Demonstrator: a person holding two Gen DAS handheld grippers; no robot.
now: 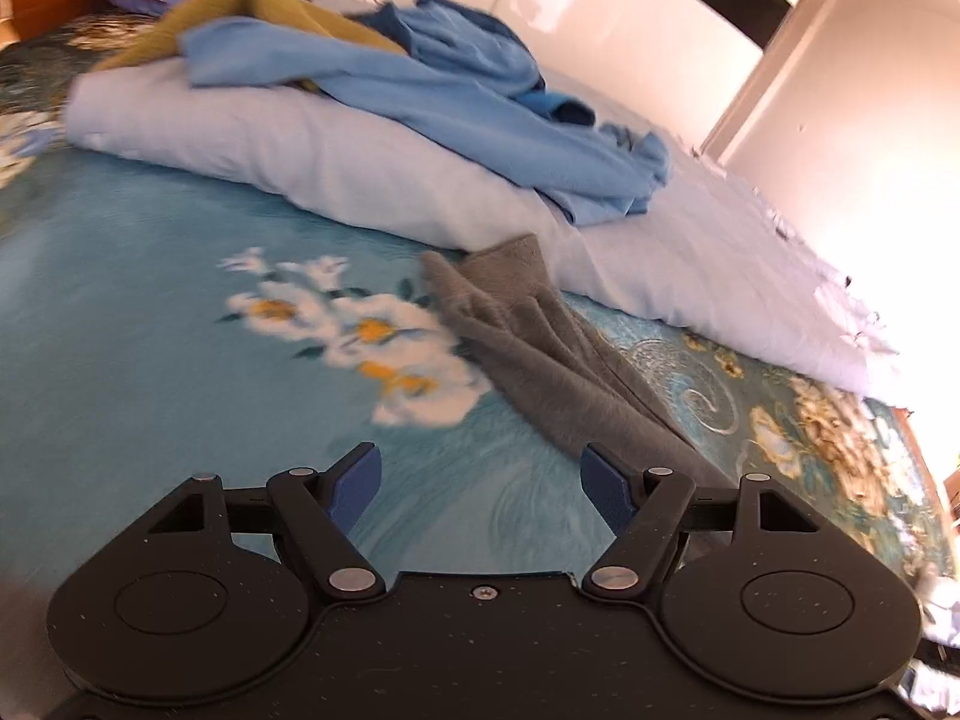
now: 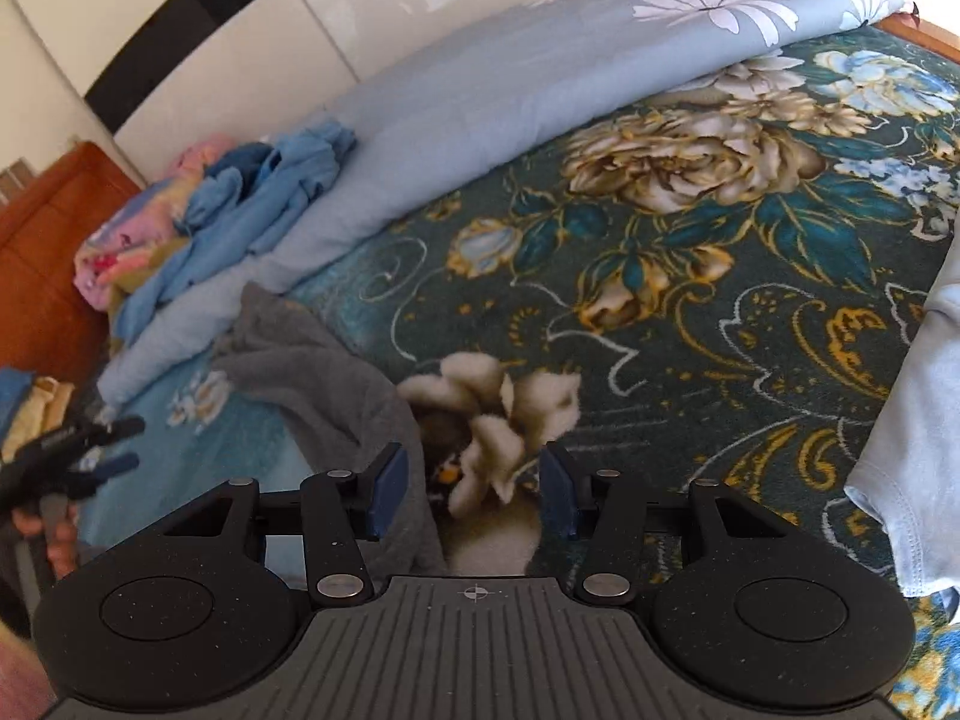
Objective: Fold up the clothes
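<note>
Both the left gripper (image 1: 480,483) and right gripper (image 2: 474,489) stand empty, jaws apart. Pinch the grey garment (image 1: 540,354) at 2 opposite corners, then spread flat on the floral blanket (image 1: 150,312).

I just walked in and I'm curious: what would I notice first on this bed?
First, the teal fleece blanket with big cream and gold flowers covering the bed. Next, the rumpled grey fuzzy garment lying on it, just ahead of the two open tools. Behind it, a heap of crumpled light blue clothes sits on the long pale blue rolled quilt.
</note>
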